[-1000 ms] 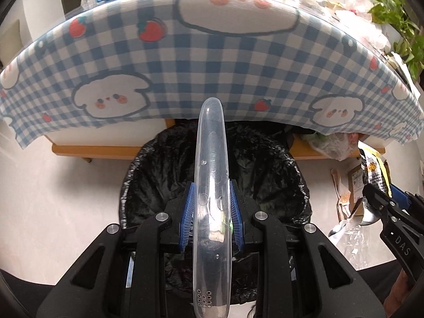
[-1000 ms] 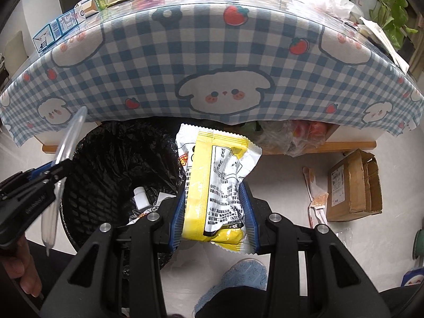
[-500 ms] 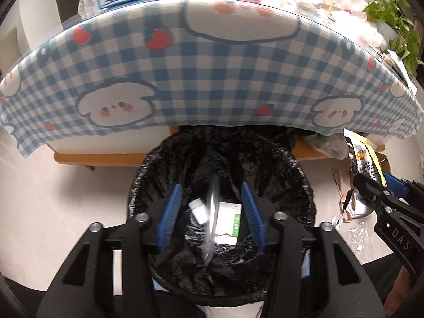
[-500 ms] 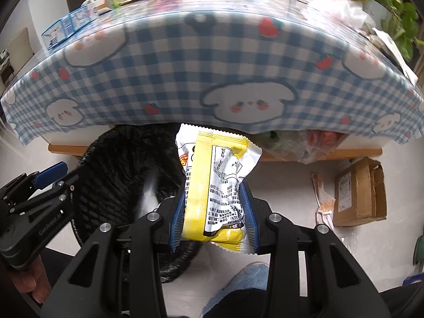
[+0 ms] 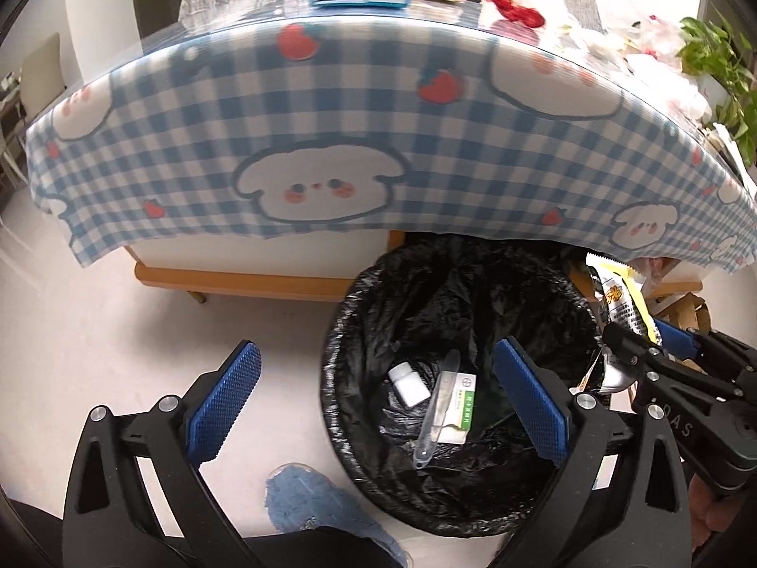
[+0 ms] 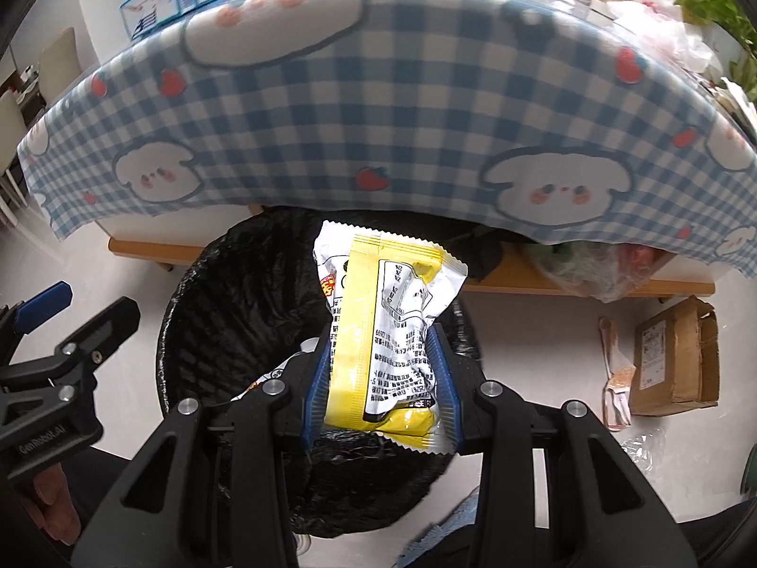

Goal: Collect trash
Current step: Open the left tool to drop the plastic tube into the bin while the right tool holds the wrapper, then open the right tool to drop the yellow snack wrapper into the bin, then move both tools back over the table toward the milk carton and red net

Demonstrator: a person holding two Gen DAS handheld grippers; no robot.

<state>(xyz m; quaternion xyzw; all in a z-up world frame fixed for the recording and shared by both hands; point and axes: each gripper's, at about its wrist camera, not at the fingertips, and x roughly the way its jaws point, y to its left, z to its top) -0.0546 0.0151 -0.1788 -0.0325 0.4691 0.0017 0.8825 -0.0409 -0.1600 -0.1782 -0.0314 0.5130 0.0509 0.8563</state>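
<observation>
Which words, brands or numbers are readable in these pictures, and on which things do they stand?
"DAS": on the right tongs, side body, seen from the left wrist view; the start is cut off.
"GenRobot.AI": on the left tongs, side body, seen from the right wrist view.
Yellow snack bag: dense black print, too small to read.
White and green box in the bin: logo and print too small.
Brown carton: label blurred.

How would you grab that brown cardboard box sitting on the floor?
The brown cardboard box lies flat on the floor under the table's edge, its top flaps standing loose. I would probably come down from above and pinch across its narrow width, on the solid side walls near the middle. The flaps look floppy, so gripping those might bend or tear them. How heavy it is cannot be seen.
</observation>
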